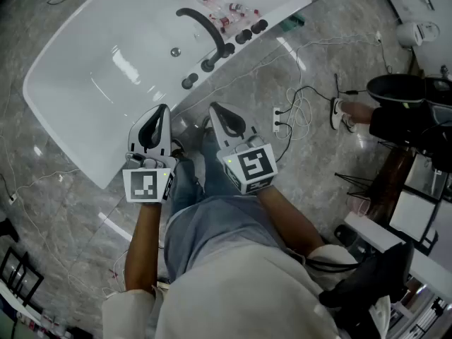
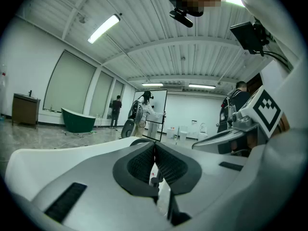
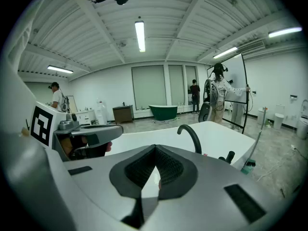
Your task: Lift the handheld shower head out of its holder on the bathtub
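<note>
While both grippers are hovering just off the near edge of the white bathtub (image 1: pixel 70 129), the target is sitting far ahead and off to the right. A row of black fittings is running along the tub's right rim, from near left to far right, past the curved black spout (image 1: pixel 205 25). I'm taking the handheld shower head (image 1: pixel 259 26) to be the short black stem at the far end of that row, though it is showing too small to be sure. In the right gripper view it is standing roughly upright in its holder (image 3: pixel 230 156), to the right of the spout and well apart from the jaws.

The right gripper (image 1: pixel 215 109) is sitting nearer that row than the left gripper (image 1: pixel 162 110), so I'm judging it the likelier one to go in. Its jaws are pressing tip to tip with nothing between them (image 3: pixel 154 150). The left gripper's jaws are clenched on nothing too (image 2: pixel 155 150), and it is pointing across the tub towards the room beyond.

As I'm reading it, the reach has to go far and right, with the jaws opening first to straddle that stem.
</note>
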`<state>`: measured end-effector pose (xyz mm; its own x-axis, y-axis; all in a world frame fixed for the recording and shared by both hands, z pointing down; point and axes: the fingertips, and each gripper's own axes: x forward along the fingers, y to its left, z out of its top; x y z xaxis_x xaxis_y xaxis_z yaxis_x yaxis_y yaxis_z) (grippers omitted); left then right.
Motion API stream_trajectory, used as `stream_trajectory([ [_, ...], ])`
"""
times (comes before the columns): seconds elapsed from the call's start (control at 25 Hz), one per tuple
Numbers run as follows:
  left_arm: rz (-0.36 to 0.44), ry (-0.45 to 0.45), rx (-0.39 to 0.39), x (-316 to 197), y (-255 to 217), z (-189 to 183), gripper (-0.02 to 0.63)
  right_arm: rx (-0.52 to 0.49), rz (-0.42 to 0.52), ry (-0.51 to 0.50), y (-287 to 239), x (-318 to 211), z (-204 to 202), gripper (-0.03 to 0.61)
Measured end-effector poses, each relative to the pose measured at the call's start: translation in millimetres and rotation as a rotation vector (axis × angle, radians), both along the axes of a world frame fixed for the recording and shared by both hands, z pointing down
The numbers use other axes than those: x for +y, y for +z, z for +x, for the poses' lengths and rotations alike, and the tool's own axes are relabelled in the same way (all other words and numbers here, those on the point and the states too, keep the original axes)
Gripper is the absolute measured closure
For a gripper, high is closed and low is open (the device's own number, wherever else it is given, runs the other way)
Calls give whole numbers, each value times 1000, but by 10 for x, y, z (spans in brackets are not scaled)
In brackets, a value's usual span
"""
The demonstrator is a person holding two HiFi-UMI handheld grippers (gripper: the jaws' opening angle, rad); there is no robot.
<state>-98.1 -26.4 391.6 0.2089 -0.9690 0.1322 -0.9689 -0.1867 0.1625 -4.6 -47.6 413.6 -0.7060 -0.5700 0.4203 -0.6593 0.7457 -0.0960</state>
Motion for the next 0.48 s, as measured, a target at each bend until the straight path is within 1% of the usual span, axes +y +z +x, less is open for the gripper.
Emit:
stream_trajectory([
  [0.08,7,8,-12,-38,174,-15,595,-7,3,4,133,24,-55,561],
  [0.16,-4,8,-15,-45,356,-30,595,-12,12,6,234,63,-105,561],
  [0.32,-21,31,4,-42,678,31,595,-12,24,25,381,68,-142,561],
  [0.4,-19,52,-9,-83,873,97,595,-29,32,34,443,13,-123,561],
  [0.48,-20,68,-35,-164,1184,160,594,-70,32,59,514,-43,-72,561],
])
